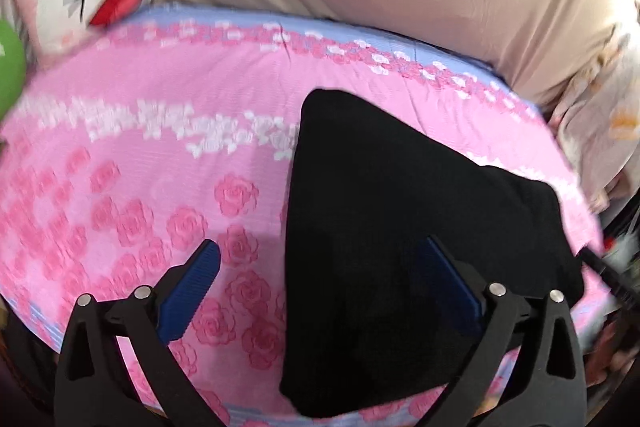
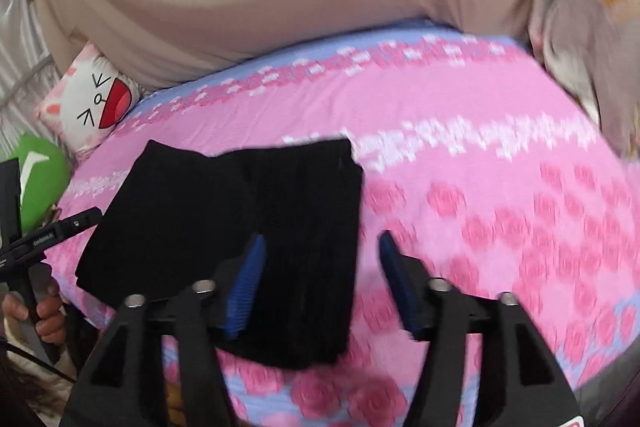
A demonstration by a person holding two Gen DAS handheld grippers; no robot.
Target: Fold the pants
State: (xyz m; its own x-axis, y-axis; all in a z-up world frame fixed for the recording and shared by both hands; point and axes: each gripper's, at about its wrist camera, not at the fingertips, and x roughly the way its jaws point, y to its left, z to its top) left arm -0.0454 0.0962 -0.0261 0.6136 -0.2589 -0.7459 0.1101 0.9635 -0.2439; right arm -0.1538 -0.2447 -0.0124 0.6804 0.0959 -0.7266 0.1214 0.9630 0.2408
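From the left wrist, the left gripper [image 1: 320, 267] is hovering wide open and gripping nothing over the left edge of the folded black pants [image 1: 420, 211] lying on the pink rose-print sheet [image 1: 160, 155], while the right wrist is showing the right gripper [image 2: 322, 255] spread open, empty, above the pants' [image 2: 224, 211] right edge.

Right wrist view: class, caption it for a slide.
Open right gripper above folded black pants on a pink rose-print sheet.
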